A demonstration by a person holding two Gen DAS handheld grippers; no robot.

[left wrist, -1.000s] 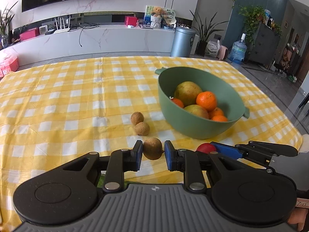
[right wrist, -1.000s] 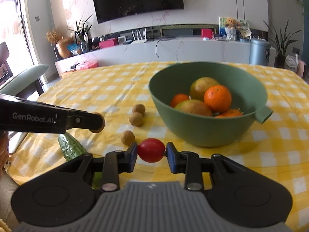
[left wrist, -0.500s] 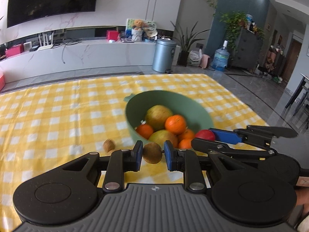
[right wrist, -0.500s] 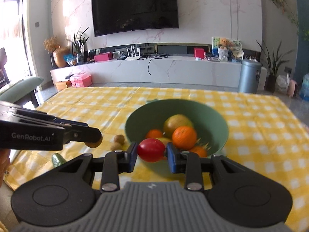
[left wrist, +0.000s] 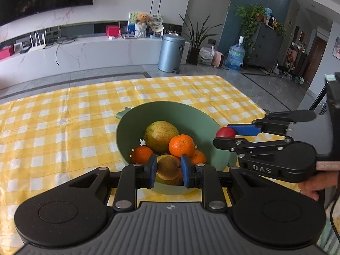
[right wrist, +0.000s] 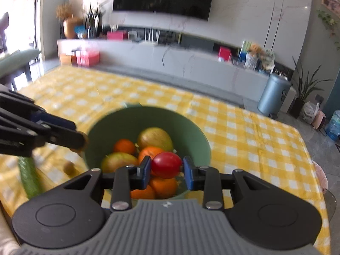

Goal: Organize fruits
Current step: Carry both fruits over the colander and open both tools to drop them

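Green bowl holds oranges, pears; both tools gripping fruit above

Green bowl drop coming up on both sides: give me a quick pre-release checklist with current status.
1. Left gripper shut on brown fruit: ok.
2. Right gripper shut on red fruit: ok.
3. Brown fruit over green bowl, not the tablecloth: cannot tell; it overlaps the near rim.
4. Red fruit over the bowl: ok in the right wrist view.
5. Room inside among the oranges: ok.
6. Grippers apart from each other: ok.
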